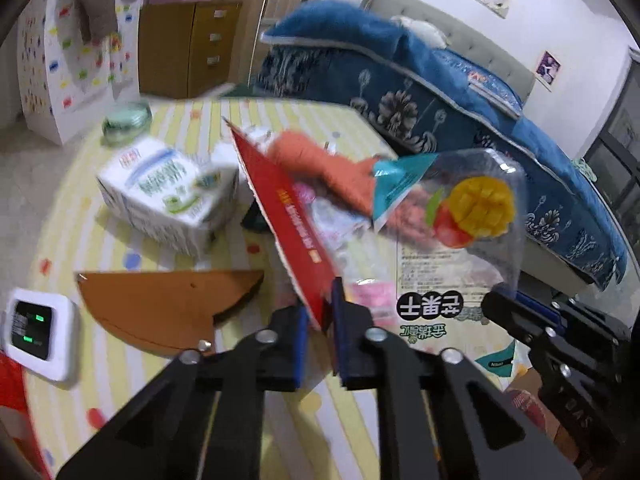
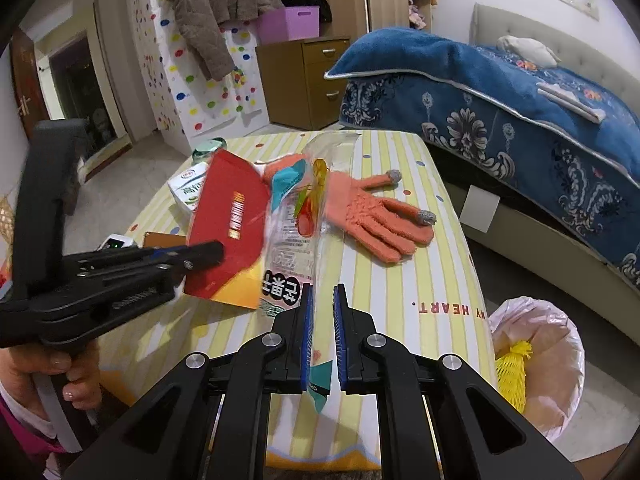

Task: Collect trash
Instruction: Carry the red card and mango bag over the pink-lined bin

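The left gripper (image 1: 321, 320) is clamping the lower edge of a flat red cardboard packet with gold lettering (image 1: 286, 216), its blue-padded jaws closed narrowly on the card. In the right wrist view the same left gripper (image 2: 208, 254) is reaching in from the left, and the red packet (image 2: 230, 220) is standing tilted above the table rather than lying flat.

The right gripper (image 2: 320, 332) is pinching the bottom edge of a clear plastic snack bag printed with a mango picture and black characters (image 2: 298, 236), with only a thin gap showing between the pads. In the left wrist view the right gripper (image 1: 516, 312) is entering from the right, and the clear bag (image 1: 452, 232) is hanging just beside the red packet, the two overlapping at their near edges.

Both items are being held over a table covered with a yellow-and-white striped cloth (image 2: 400, 280). An orange knitted glove with grey fingertips (image 2: 376, 216) is lying flat on the cloth behind the bag. A white and green milk carton (image 1: 160, 188) is lying on its side to the left, near a brown cardboard piece (image 1: 160, 304) and a white device with a dark screen (image 1: 36, 332).

A bin lined with a pink plastic bag (image 2: 556, 396) is standing on the floor just beside the table's right edge, holding a yellow foam net (image 2: 512, 376).
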`<action>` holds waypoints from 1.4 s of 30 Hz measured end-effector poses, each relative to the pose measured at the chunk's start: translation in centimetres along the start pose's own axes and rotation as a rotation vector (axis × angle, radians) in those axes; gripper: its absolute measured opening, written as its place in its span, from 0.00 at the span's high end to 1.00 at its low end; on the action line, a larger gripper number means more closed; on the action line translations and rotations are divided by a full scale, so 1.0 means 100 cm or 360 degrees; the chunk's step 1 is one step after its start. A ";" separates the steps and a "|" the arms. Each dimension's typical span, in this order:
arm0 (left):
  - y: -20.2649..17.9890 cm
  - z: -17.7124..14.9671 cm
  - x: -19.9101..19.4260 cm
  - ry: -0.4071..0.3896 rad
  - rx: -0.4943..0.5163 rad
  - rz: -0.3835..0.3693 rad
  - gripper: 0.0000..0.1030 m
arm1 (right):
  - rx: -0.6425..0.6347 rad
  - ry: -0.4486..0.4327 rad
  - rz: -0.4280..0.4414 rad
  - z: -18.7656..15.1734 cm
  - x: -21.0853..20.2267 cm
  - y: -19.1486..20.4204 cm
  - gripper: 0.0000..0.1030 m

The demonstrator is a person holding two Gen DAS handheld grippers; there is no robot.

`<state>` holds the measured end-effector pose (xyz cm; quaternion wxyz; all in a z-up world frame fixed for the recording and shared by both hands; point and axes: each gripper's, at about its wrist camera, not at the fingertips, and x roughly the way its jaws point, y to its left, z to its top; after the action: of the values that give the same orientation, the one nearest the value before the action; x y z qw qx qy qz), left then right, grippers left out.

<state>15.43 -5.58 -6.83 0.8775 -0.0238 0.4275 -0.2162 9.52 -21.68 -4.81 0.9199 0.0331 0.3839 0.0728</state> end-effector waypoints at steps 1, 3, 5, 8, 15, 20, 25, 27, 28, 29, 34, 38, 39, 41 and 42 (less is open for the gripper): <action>-0.001 -0.001 -0.008 -0.0020 0.0015 0.0022 0.98 | 0.0003 -0.0004 0.0008 0.000 -0.003 0.000 0.90; -0.004 -0.004 -0.023 -0.0044 0.0045 0.0045 1.00 | 0.0002 -0.0016 0.0026 0.000 -0.013 0.000 0.90; -0.007 -0.011 -0.038 -0.0055 0.0089 0.0075 1.00 | -0.0011 -0.0032 0.0029 -0.001 -0.021 0.001 0.90; -0.008 -0.020 -0.052 -0.0044 0.0110 0.0094 1.00 | -0.0045 -0.0058 0.0006 -0.004 -0.033 0.003 0.90; -0.015 -0.034 -0.059 0.0050 0.0191 0.0117 1.00 | -0.0090 -0.0047 -0.0085 -0.014 -0.042 0.002 0.90; -0.022 -0.042 -0.050 0.0043 0.0236 0.0112 0.99 | -0.0071 -0.0021 -0.0094 -0.020 -0.044 -0.004 0.90; -0.030 -0.041 -0.041 0.0010 0.0278 0.0133 0.99 | -0.0027 -0.0027 -0.0101 -0.021 -0.048 -0.012 0.90; -0.030 -0.040 -0.037 0.0009 0.0294 0.0149 0.99 | -0.0017 -0.0028 -0.0102 -0.021 -0.049 -0.014 0.90; -0.030 -0.040 -0.035 0.0024 0.0287 0.0151 0.99 | -0.0011 -0.0029 -0.0100 -0.022 -0.049 -0.015 0.90; -0.030 -0.040 -0.035 0.0029 0.0281 0.0145 0.99 | -0.0006 -0.0032 -0.0099 -0.022 -0.050 -0.016 0.90; -0.037 -0.033 -0.052 -0.0028 0.0277 0.0084 1.00 | 0.0041 -0.0076 -0.0104 -0.019 -0.059 -0.025 0.90; -0.049 -0.024 -0.066 -0.0102 0.0279 0.0047 1.00 | 0.0078 -0.0108 -0.0131 -0.019 -0.066 -0.035 0.90; -0.053 -0.022 -0.068 -0.0122 0.0279 0.0043 1.00 | 0.0089 -0.0114 -0.0143 -0.019 -0.068 -0.039 0.90; -0.061 -0.018 -0.069 -0.0159 0.0278 0.0043 1.00 | 0.0115 -0.0120 -0.0175 -0.021 -0.071 -0.046 0.90; -0.067 -0.016 -0.068 -0.0174 0.0285 0.0045 1.00 | 0.0129 -0.0125 -0.0193 -0.022 -0.072 -0.050 0.90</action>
<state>8.17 -8.66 -1.31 0.9010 0.0491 0.3584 -0.2394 3.46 -27.80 -1.87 0.9349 0.0499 0.3514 0.0001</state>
